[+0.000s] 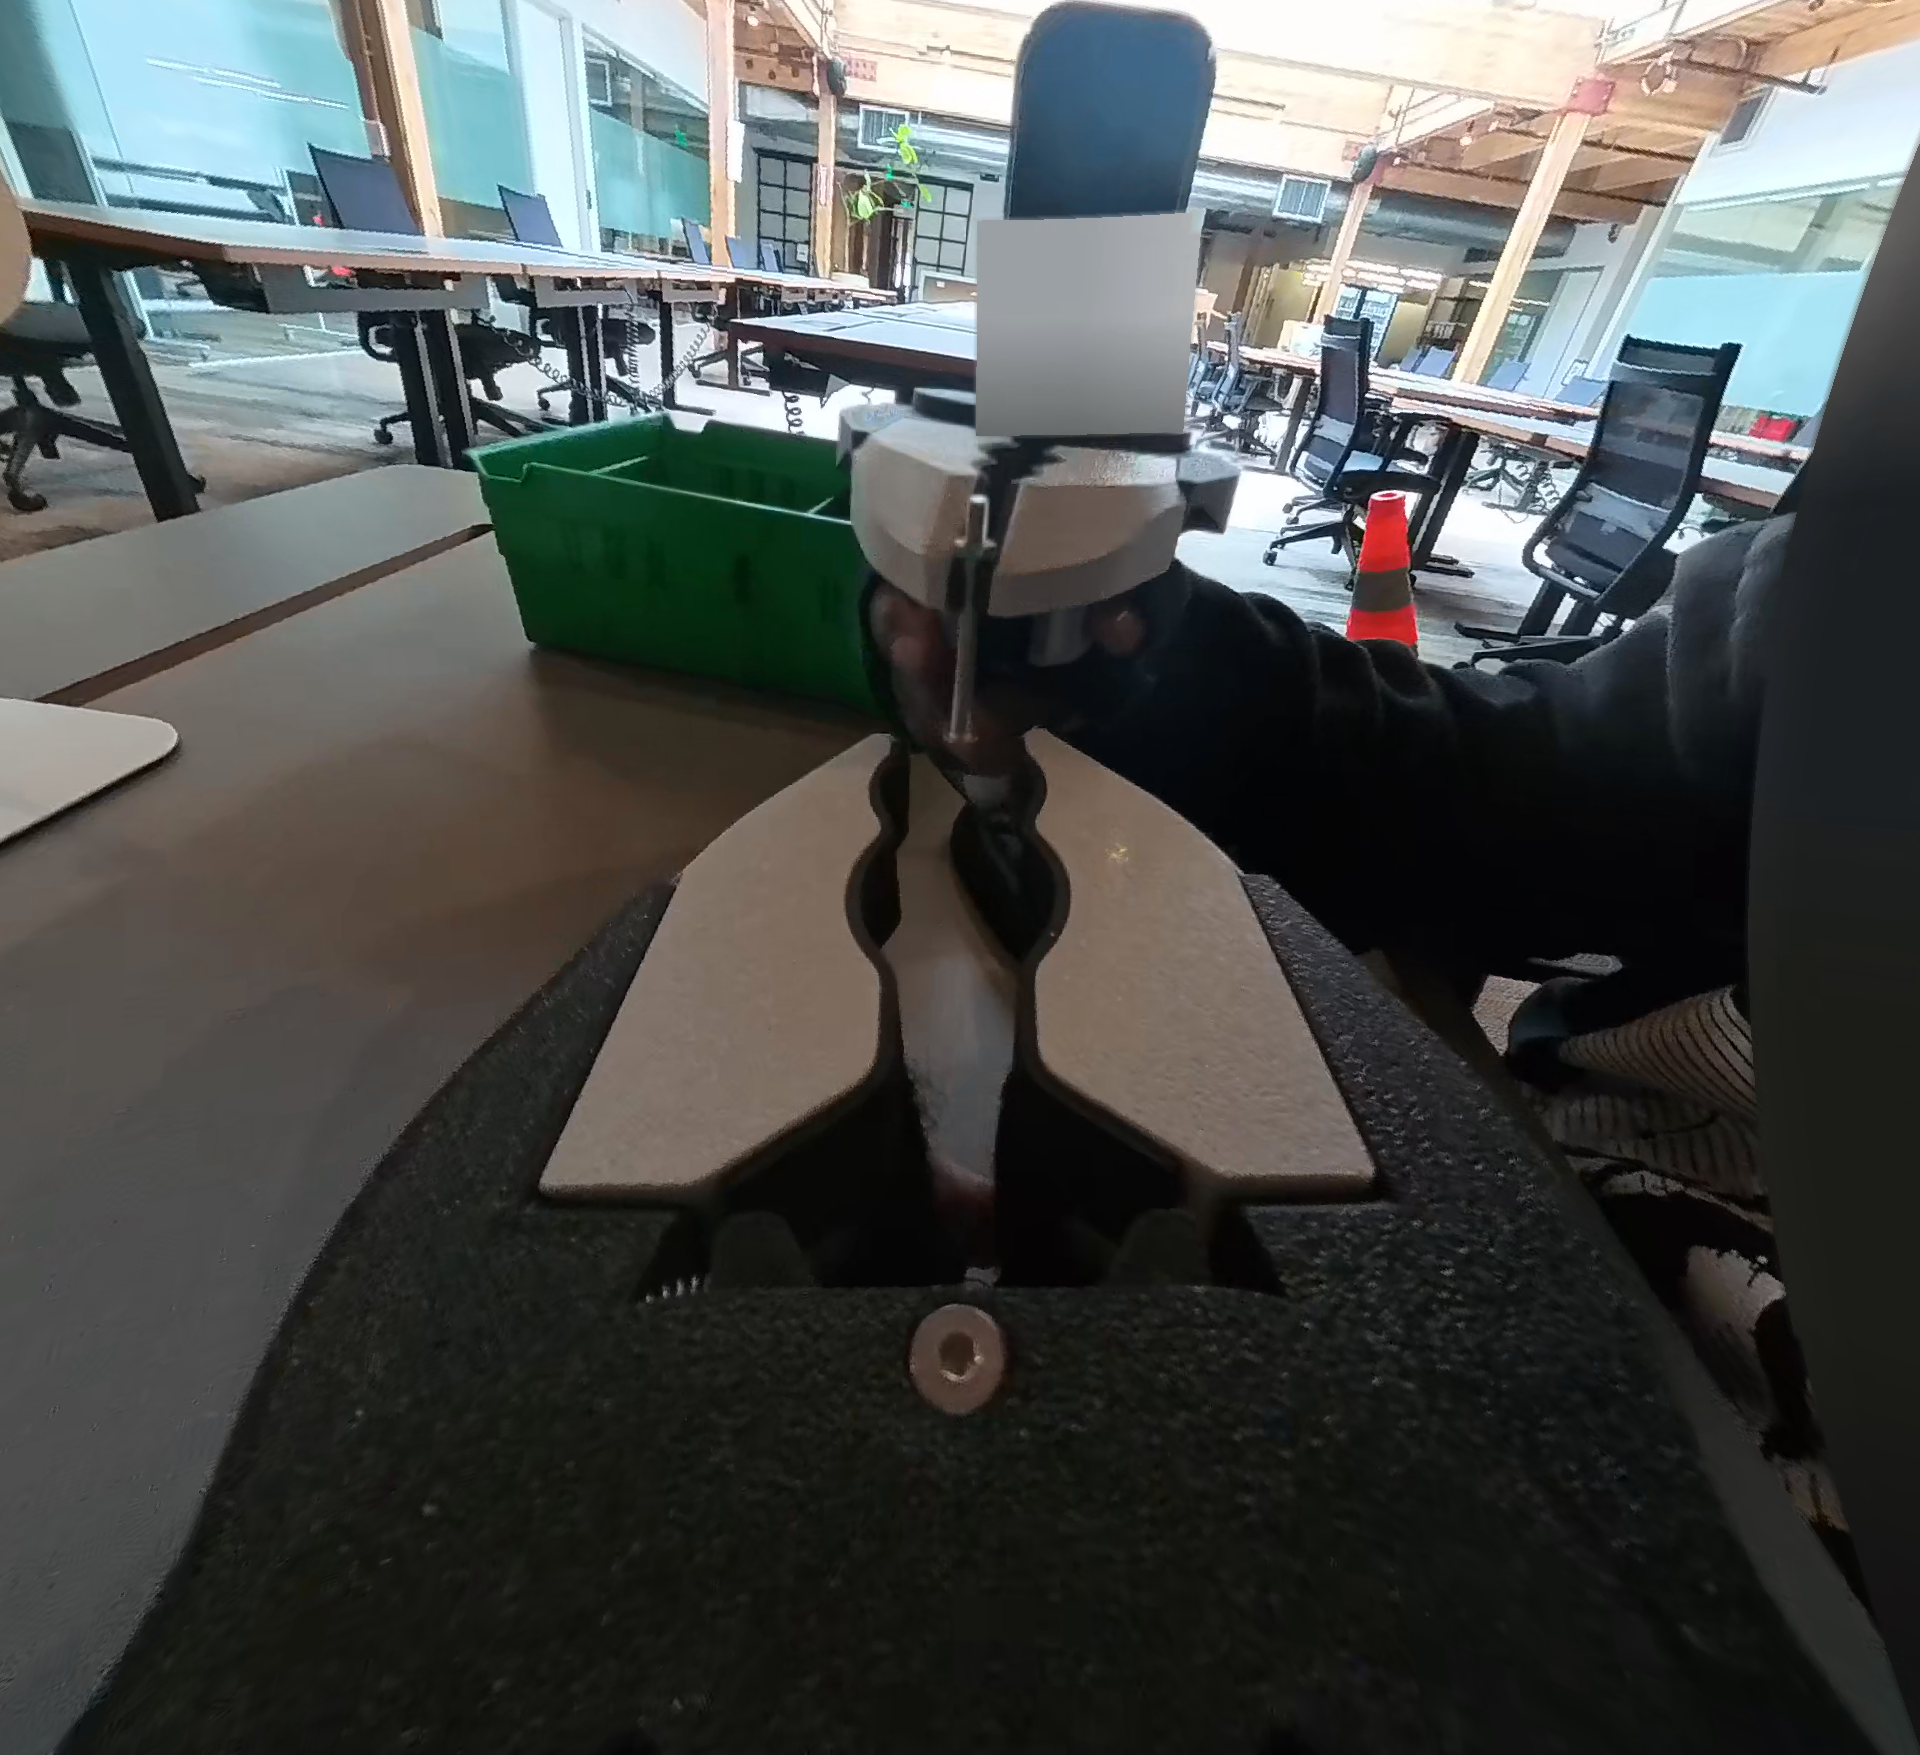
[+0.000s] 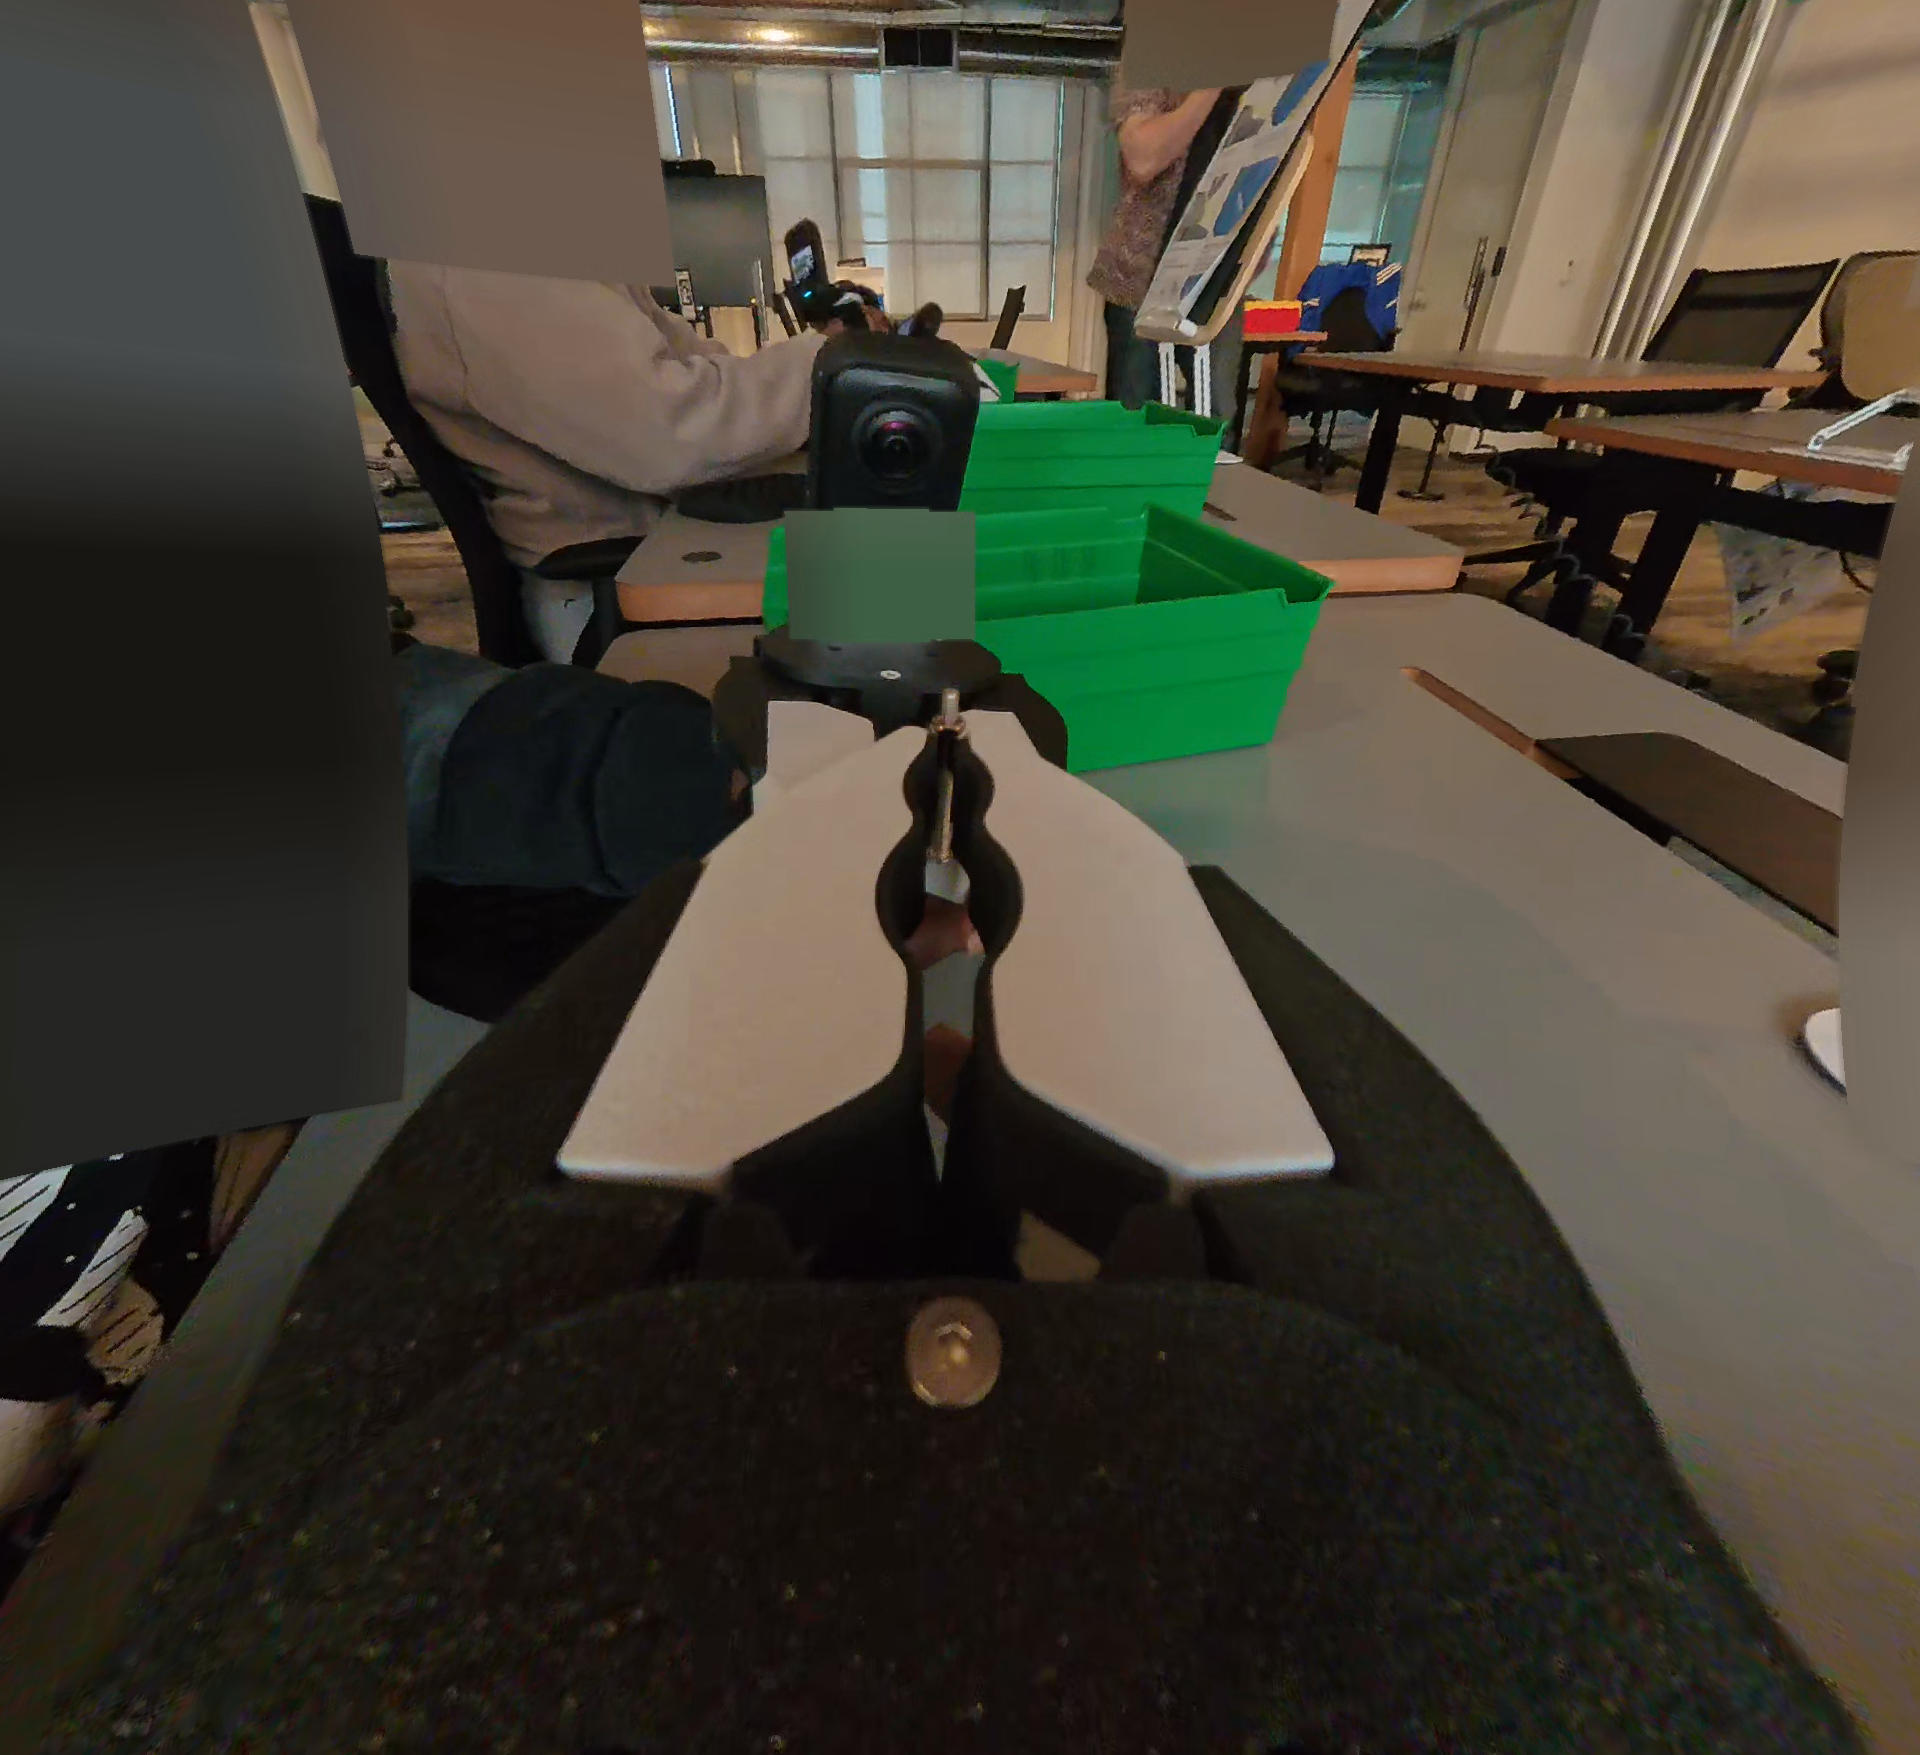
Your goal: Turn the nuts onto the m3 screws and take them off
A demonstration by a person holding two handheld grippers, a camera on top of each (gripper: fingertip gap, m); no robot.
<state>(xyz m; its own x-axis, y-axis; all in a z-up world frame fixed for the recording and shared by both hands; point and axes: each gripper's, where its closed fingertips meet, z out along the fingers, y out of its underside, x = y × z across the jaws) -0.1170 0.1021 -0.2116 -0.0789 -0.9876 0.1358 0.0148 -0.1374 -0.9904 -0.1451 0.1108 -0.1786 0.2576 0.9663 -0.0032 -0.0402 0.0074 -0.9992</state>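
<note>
The far end of the screw (image 2: 943, 786) is hidden between the closed fingertips of the right gripper (image 2: 948, 737), so its grip there cannot be judged closely. In the left wrist view, the lower end of the screw (image 1: 966, 625) is blurred against the hand (image 1: 935, 666) behind it, and whether it is touched by the left gripper (image 1: 961, 760) cannot be told. The green bin (image 1: 665, 542) is partly covered by the right gripper (image 1: 1023, 510). The nut (image 2: 945, 724) is too small for detail.

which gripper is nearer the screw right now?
Right. The right gripper is shut on the screw; the left gripper has its tips just short of the screw's free end.
</note>
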